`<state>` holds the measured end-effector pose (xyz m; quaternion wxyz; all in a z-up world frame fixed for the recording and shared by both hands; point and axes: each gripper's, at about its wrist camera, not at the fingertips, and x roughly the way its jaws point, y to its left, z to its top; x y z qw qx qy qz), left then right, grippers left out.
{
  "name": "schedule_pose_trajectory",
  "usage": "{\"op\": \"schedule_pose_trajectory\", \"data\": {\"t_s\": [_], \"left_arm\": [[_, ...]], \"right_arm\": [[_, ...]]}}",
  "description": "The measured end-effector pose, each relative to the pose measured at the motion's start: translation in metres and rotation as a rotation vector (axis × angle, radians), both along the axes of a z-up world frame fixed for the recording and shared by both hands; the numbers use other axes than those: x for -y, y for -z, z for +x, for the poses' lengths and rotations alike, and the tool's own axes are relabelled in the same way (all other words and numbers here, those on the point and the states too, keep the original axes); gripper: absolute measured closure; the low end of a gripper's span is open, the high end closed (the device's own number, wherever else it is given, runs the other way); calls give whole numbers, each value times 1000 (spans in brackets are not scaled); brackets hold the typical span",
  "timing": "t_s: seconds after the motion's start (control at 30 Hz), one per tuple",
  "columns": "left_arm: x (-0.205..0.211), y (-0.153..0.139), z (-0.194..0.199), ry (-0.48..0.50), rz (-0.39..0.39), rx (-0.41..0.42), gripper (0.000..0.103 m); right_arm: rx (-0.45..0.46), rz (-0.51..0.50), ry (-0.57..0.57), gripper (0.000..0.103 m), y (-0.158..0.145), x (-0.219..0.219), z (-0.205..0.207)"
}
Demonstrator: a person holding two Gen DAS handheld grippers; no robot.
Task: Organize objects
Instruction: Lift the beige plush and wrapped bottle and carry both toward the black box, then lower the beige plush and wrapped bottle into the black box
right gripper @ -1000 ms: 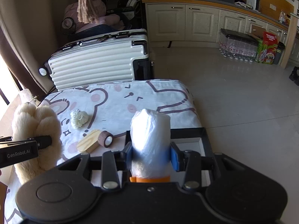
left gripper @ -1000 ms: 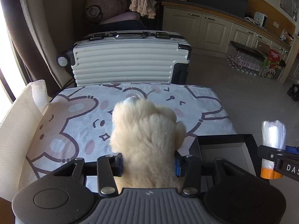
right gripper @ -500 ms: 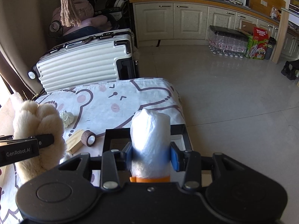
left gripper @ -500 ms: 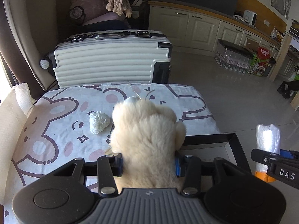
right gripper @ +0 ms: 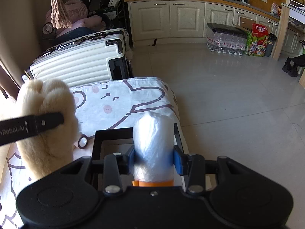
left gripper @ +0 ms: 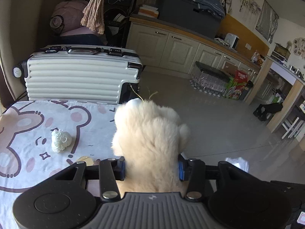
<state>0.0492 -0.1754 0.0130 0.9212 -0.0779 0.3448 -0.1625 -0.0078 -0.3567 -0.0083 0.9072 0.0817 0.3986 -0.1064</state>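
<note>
Fur is filling the middle of the left wrist view: the plush paw (left gripper: 150, 145) is blocking the table's near right part and the box there, so only a sliver of tan wood (left gripper: 83, 159) is peeking out beside the left pad. Lower end of the paw is running behind the gripper body and cannot be made out. Roll of plastic bags (left gripper: 237, 163) is showing only as a white tip behind the right-hand finger mount.

Right wrist view is giving what the left one lacks: black open-top box (right gripper: 112, 132) is sitting at the near right corner of the cartoon-print tablecloth (right gripper: 122, 103), its inside mostly covered by the roll (right gripper: 153, 145) and the gripper body. Small brown tape ring (right gripper: 83, 142) is lying on the cloth just left of the box, partly hidden by the paw (right gripper: 46, 114). Left wrist view alone is showing the small white knitted ball (left gripper: 61, 140) lying on the cloth (left gripper: 24, 133), well apart from the paw. White ribbed suitcase (right gripper: 80, 64) is standing on its side past the table's far edge in both views.

Left gripper (left gripper: 151, 167) is sitting partly open, both blue pads pressing into the paw's sides, holding it upright above the table. In the right view one black finger (right gripper: 45, 123) is crossing the fur. Right gripper (right gripper: 154, 159) is standing narrower, blue pads clamping the roll's clear wrapping just above its orange base, over the box
</note>
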Motion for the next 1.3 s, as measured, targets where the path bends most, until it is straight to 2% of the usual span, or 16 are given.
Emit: {"op": "schedule_pose_trajectory", "data": {"t_s": [0.1, 0.2, 0.3, 0.57, 0.7, 0.97, 1.2, 1.3], "left_arm": [[5, -1, 2, 12, -63, 21, 56], [11, 1, 5, 14, -89, 37, 56], [19, 7, 11, 15, -91, 41, 56], [36, 41, 29, 23, -72, -24, 56], [42, 59, 37, 37, -48, -76, 56], [53, 96, 47, 82, 54, -240, 56], [48, 114, 49, 78, 99, -352, 56], [46, 117, 49, 78, 109, -374, 56]], "right_arm": [[-4, 1, 9, 62, 3, 5, 0], [-6, 6, 20, 62, 6, 10, -1], [-11, 11, 31, 62, 9, 16, -1], [-35, 11, 38, 62, 19, 24, 5], [-46, 14, 38, 62, 24, 27, 9], [-100, 40, 24, 62, 46, 31, 19], [-144, 60, 8, 62, 61, 28, 29], [-162, 68, 5, 62, 67, 27, 33]]}}
